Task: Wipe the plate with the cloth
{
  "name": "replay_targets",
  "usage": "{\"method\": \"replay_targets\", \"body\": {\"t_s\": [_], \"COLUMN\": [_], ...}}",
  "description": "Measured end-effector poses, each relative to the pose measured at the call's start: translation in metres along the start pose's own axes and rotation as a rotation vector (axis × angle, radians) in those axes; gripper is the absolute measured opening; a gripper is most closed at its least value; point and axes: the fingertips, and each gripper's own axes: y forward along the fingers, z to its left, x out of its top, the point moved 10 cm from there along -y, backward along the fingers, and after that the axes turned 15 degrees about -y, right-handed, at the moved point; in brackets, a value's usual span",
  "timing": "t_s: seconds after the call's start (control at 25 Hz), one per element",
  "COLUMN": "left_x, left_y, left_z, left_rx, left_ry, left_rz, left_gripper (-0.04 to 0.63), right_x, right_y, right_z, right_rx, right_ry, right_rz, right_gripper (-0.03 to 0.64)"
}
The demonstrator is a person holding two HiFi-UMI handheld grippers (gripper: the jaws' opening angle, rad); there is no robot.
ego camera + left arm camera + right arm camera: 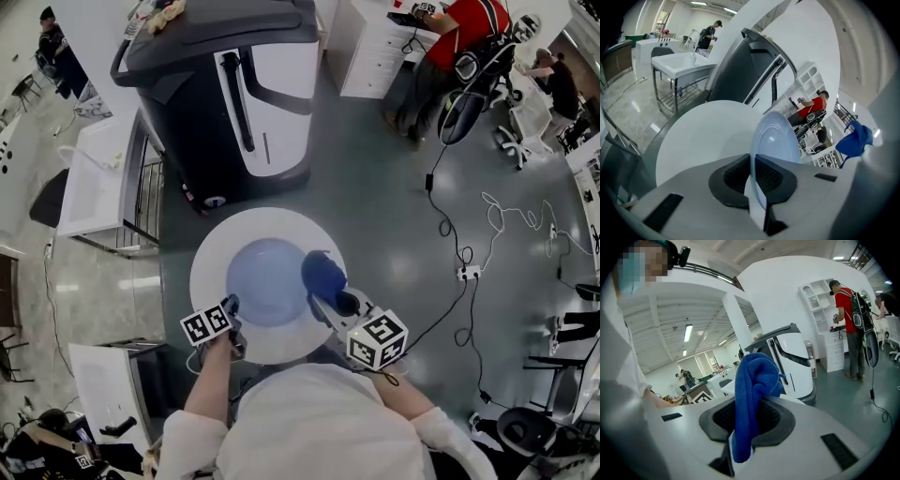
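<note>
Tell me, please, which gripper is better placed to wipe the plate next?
Right. The right gripper has its jaws shut on the blue cloth, close by the plate. The left gripper is occupied: its jaws are clamped on the plate's rim, holding it.

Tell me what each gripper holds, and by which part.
Left gripper: shut on the pale blue plate, at its rim. Right gripper: shut on the blue cloth, pinched along a bunched fold.

Pale blue round plate point(265, 281), glossy, over the round white tabletop point(211, 258), near rim pinched in the left tool point(232, 306), deep blue fuzzy cloth point(322, 272), bunched, clamped in the right tool point(328, 298), at the plate's right edge
</note>
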Motion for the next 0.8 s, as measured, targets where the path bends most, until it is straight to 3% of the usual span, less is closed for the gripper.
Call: {"method": "replay_targets", "body": {"t_s": [0.56,0.8], "left_x": [0.012,0.017], "left_y": [-0.053,-0.079], "left_z": [-0.053,-0.077], "left_rx": [-0.168,-0.228], "left_ry": [0.048,0.116], "left_rz": [-0.152,-0.208], "left_gripper": [0.043,0.043], "right_x": [0.018,0.024], "right_y": [0.014,0.016], "right_z": [0.002,0.008], "right_rx": [0.042,0.064], "right_ry": [-0.052,-0.081], "right_rz": [-0.057,-0.072], "right_gripper": [0.089,0.089]}}
